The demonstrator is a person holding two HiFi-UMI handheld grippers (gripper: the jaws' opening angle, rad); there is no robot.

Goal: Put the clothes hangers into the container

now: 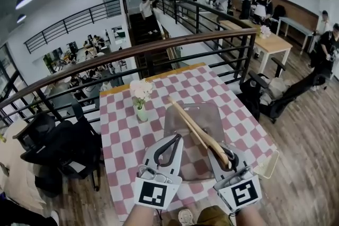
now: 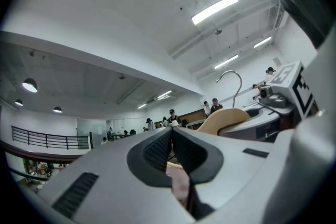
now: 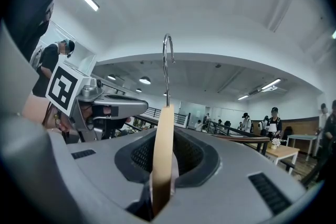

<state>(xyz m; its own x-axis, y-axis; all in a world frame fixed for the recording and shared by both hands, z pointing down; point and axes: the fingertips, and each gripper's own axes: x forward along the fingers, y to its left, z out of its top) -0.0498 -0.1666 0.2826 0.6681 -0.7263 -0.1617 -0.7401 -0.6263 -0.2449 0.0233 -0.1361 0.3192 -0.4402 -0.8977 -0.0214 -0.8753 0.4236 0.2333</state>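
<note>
A wooden clothes hanger [image 1: 197, 129] with a metal hook lies slanted above the see-through container [image 1: 212, 109], which stands on the pink-and-white checked table [image 1: 119, 135]. My right gripper [image 1: 226, 157] is shut on the hanger's near end. In the right gripper view the hanger [image 3: 164, 155] stands edge-on between the jaws of the right gripper [image 3: 167, 136], its hook [image 3: 167, 60] pointing up. To the left of the container, my left gripper [image 1: 177, 138] has its tips together and holds nothing. The left gripper view shows the left gripper [image 2: 171, 134] and, to its right, the hanger [image 2: 226, 120].
A vase of white flowers [image 1: 141, 103] stands on the table left of the container. A dark railing [image 1: 159, 47] runs behind the table. Black office chairs stand at the left [image 1: 58, 151] and right [image 1: 286, 95]. People stand near a wooden table [image 1: 273, 42] at the back right.
</note>
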